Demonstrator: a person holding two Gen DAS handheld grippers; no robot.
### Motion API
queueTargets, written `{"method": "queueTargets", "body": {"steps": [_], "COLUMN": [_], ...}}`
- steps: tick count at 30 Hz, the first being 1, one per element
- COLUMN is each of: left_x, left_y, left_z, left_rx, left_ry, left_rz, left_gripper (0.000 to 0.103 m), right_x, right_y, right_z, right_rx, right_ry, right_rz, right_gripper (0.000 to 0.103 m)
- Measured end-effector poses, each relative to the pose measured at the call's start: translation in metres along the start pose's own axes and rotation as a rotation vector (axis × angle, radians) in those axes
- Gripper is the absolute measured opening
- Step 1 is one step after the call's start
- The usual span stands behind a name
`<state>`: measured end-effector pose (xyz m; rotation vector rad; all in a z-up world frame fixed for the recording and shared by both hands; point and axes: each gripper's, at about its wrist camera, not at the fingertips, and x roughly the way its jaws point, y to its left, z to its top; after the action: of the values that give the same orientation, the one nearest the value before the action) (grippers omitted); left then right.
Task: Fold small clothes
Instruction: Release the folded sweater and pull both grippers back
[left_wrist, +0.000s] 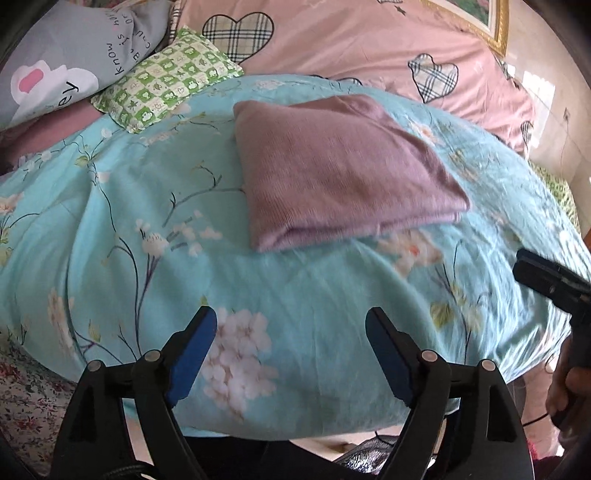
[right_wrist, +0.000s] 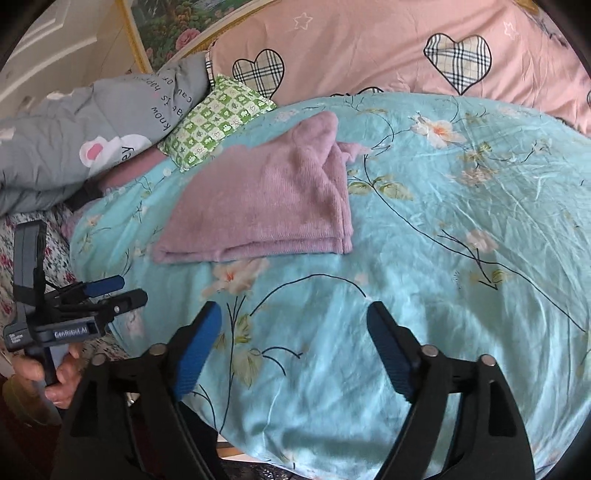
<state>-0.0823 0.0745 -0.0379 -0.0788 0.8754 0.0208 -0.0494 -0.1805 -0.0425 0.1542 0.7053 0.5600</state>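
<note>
Your left gripper (left_wrist: 291, 332) stands with its blue-padded jaws spread wide and nothing between them, low at 6 o'clock in the left wrist view, above the blue flowered quilt (left_wrist: 110, 206). At about 12 o'clock from it lies the folded purple garment (left_wrist: 332, 166), flat on the quilt and well apart from the fingers, its thick folded edge facing you. Nothing lies between the jaws and the garment but bare quilt. At 10 o'clock a green checked pillow (left_wrist: 166, 75) rests on the quilt's far edge, and beyond it a grey pillow (left_wrist: 74, 48) printed with the words "know" and "is"; the rest of the print is too bent to read. A pink cover with plaid hearts (left_wrist: 369, 48) fills 12 to 2 o'clock. At 3 o'clock the tip of your right gripper (left_wrist: 546, 277) pokes in; from here you cannot tell how its jaws stand.

In the right wrist view, your right gripper (right_wrist: 295, 332) is likewise spread wide and holding nothing. The garment (right_wrist: 266, 199) lies at 11 o'clock, its layered open edges on the right side. The green pillow (right_wrist: 214, 122) and grey pillow (right_wrist: 92, 140) sit at 10 o'clock. At 8 o'clock your left hand (right_wrist: 48, 373) grips the other tool, whose body reads "GenRobot.AI".
</note>
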Motion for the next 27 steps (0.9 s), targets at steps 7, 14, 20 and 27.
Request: {"method": "queueTargets", "body": {"steps": [7, 14, 20, 27], "left_x": [0.003, 0.005, 0.006, 0.012], "left_y": [0.009, 0.018, 0.022, 0.021], "left_z": [-0.003, 0.010, 0.028, 0.047], "left_rx": [-0.019, -0.019, -0.007, 0.012], "left_ry": [0.021, -0.003, -0.011, 0.001], "left_rz": [-0.016, 0.038, 0.073, 0.100], "left_gripper": [0.083, 0.083, 0.083, 0.085], "right_x": [0.014, 0.020, 0.028, 0.043], "right_y": [0.011, 0.026, 0.037, 0.038], "right_z": [0.000, 0.008, 0.027, 0.050], "right_rx": [-0.029, -0.110, -0.171, -0.181], "right_ry": [0.050, 0.053, 0.048, 0.063], "right_rz": [-0.030, -0.031, -0.027, 0.003], "right_gripper": [0.096, 0.098, 0.100, 0.101]}}
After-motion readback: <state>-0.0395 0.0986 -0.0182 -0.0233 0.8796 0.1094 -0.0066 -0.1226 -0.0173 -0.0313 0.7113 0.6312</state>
